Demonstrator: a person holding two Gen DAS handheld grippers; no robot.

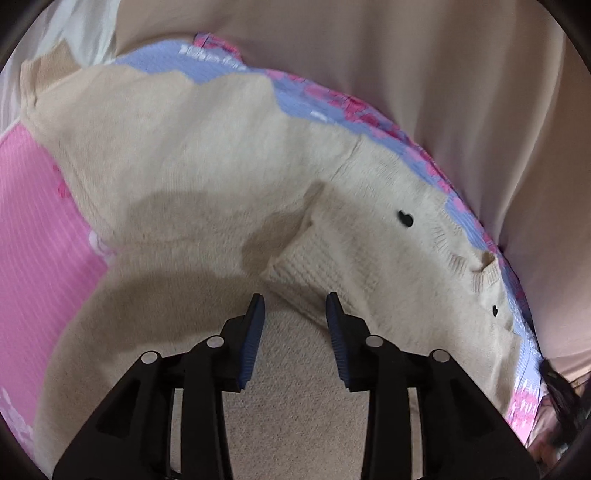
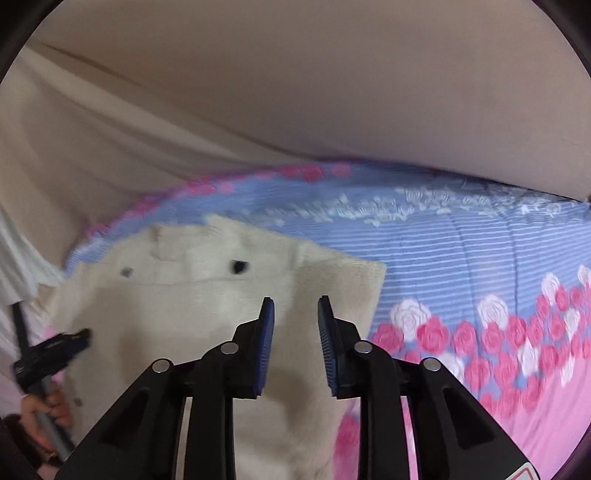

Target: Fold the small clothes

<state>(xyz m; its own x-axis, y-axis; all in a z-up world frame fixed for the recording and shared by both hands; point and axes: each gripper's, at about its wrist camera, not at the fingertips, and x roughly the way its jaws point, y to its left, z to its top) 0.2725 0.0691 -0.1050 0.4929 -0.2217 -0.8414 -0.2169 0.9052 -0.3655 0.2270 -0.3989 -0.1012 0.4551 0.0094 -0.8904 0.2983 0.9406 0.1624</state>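
Observation:
A cream knit sweater [image 1: 207,155] with small black buttons [image 1: 405,218] lies spread on a flowered bedspread [image 1: 44,229]. Its ribbed edge [image 1: 299,269] is folded over just ahead of my left gripper [image 1: 295,299]. That gripper's jaws stand apart over the knit, which shows in the gap without being pinched. In the right wrist view the same sweater [image 2: 177,306] lies at the left. My right gripper [image 2: 295,301] sits near its right edge, its jaws narrow and cream fabric filling the gap between the pads. The left gripper [image 2: 79,338] and a hand [image 2: 44,410] show at the far left.
The bedspread [image 2: 480,258] is blue-striped with pink and white roses, running to plain pink at the near side. Beige draped cloth [image 2: 295,92] rises behind the bed. White fabric [image 1: 85,33] lies at the far left corner. Dark strands [image 1: 561,395] hang at the left view's right edge.

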